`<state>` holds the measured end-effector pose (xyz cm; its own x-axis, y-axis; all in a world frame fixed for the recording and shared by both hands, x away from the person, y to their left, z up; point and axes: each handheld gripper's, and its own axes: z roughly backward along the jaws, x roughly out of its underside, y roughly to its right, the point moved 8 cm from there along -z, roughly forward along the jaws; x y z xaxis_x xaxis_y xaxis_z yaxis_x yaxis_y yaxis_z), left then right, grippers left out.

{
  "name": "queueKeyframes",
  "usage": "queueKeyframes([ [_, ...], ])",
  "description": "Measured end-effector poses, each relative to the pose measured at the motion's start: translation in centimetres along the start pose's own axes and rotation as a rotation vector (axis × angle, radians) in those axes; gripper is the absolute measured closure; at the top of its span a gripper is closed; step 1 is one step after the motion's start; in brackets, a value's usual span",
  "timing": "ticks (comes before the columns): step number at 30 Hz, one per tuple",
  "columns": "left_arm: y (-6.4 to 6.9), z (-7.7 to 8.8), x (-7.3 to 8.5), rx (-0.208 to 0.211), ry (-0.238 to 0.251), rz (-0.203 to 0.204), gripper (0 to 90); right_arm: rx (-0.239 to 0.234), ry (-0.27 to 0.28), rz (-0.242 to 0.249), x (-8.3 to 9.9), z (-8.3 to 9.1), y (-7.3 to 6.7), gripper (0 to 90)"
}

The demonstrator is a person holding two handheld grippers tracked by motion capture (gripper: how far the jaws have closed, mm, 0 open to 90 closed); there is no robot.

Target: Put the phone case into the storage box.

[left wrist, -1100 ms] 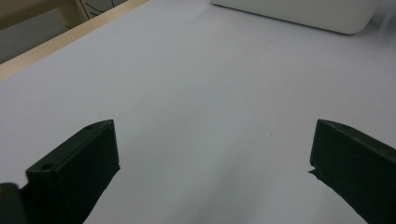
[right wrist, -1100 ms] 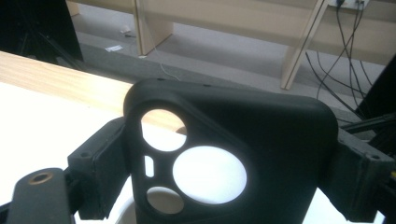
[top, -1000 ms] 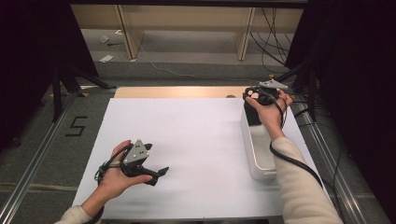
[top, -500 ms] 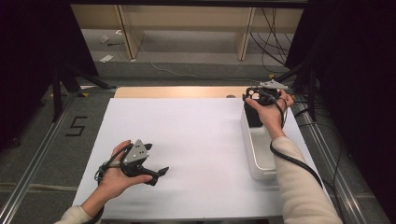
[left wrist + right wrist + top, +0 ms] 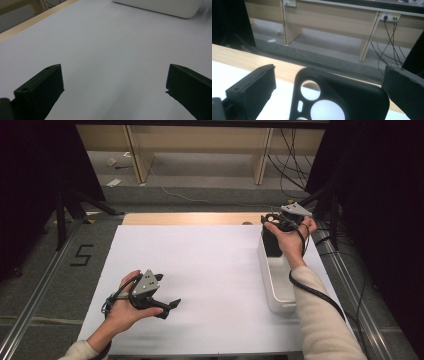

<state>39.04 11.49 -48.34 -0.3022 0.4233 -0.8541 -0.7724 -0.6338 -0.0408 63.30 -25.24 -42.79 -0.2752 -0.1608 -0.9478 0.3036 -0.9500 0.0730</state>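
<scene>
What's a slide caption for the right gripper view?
Right gripper with open jaws either side of a black phone case, wooden table edge and cabled floor behind.

Left hand [image 5: 122, 312] low, near my edge of desk [image 5: 210, 270], palm wrapped round left claw [image 5: 170, 306]. Claw lies nearly level, tips aimed right across desk, jaws spread wide, nothing between them. Left forearm enters from bottom-left. Right arm stretched far forward along right side, cream sleeve [image 5: 325, 320] up to wrist. Right hand [image 5: 290, 232] raised at far right corner, gripping right claw [image 5: 329, 82]; in right gripper view, jaws parted wide, neither one pressing on anything.
</scene>
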Motion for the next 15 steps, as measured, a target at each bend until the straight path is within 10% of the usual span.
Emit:
queueKeyframes([
  [15,0.0,0.0,0.0,-0.002,0.0,-0.003,0.6,0.0,0.036,0.024,-1.3,0.6,-0.2,2.4],
])
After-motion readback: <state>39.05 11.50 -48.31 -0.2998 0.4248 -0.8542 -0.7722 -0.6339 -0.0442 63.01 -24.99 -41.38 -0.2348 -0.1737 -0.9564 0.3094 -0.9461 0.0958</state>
